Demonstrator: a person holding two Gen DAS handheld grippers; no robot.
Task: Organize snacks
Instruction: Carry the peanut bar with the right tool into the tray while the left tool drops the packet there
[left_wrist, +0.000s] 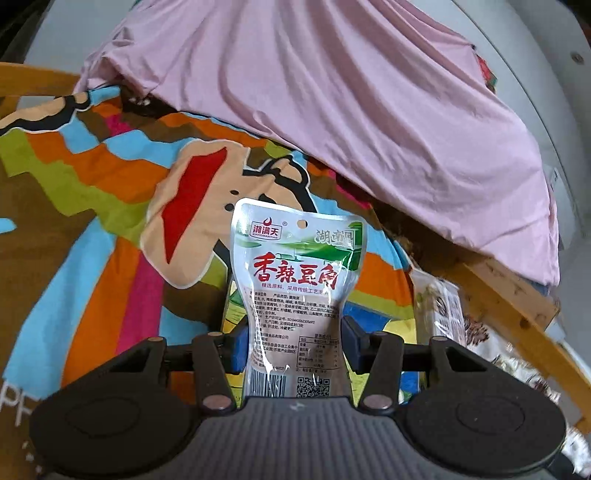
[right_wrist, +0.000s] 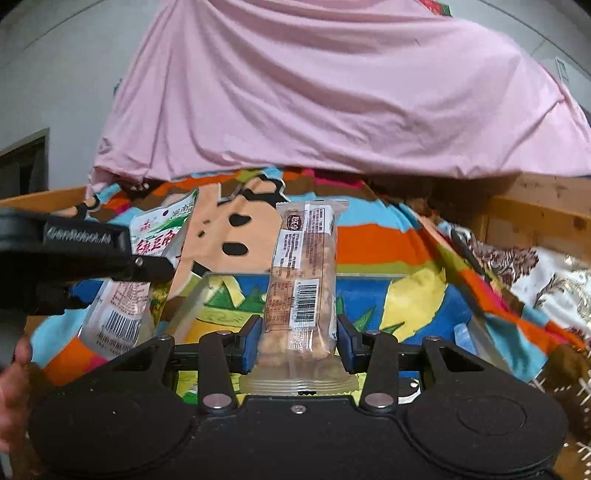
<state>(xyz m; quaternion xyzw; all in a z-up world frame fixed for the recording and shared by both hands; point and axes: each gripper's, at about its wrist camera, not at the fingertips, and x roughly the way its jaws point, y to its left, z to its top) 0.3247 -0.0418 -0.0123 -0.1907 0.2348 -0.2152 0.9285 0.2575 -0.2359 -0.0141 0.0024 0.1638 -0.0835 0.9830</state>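
Observation:
My left gripper (left_wrist: 295, 341) is shut on a silver snack pouch (left_wrist: 299, 273) with red Chinese lettering and holds it upright above the bed. The same pouch (right_wrist: 147, 258) and the left gripper's body show at the left of the right wrist view. My right gripper (right_wrist: 299, 341) is shut on a clear-wrapped snack bar (right_wrist: 304, 273) with a barcode label and holds it upright. A clear plastic box (right_wrist: 207, 291) lies under both grippers on the colourful cartoon sheet (right_wrist: 369, 236).
A pink cloth (left_wrist: 351, 110) is draped over a heap at the back. A wooden bed rail (left_wrist: 517, 314) runs along the right side. A patterned brown-and-white bag (right_wrist: 546, 273) lies at the right. White walls stand behind.

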